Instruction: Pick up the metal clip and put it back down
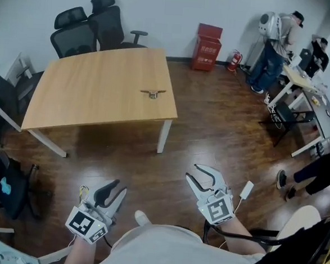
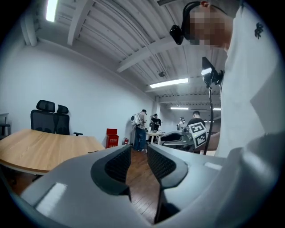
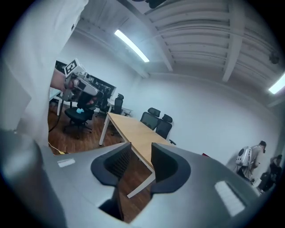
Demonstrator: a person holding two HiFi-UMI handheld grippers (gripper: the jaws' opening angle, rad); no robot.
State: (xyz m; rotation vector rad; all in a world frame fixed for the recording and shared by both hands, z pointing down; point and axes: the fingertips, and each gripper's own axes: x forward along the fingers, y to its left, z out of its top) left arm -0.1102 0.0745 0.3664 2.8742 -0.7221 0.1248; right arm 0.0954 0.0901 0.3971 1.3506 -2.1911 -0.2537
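The metal clip [image 1: 153, 93] lies flat near the right edge of the wooden table [image 1: 94, 90], well ahead of both grippers. My left gripper [image 1: 120, 187] hangs low over the wooden floor at the lower left, open, with nothing between its jaws; its own view [image 2: 139, 149] shows the table [image 2: 40, 149] off to the left. My right gripper [image 1: 191, 171] is held above the floor at the lower right, open and empty. In its own view [image 3: 138, 149] the table [image 3: 133, 129] stretches away beyond the jaws.
Two black office chairs [image 1: 85, 30] stand behind the table and another chair [image 1: 4, 95] is at its left. A red box [image 1: 207, 47] and a fire extinguisher [image 1: 234, 60] stand by the far wall. People [image 1: 278, 43] stand at white desks [image 1: 308, 93] on the right.
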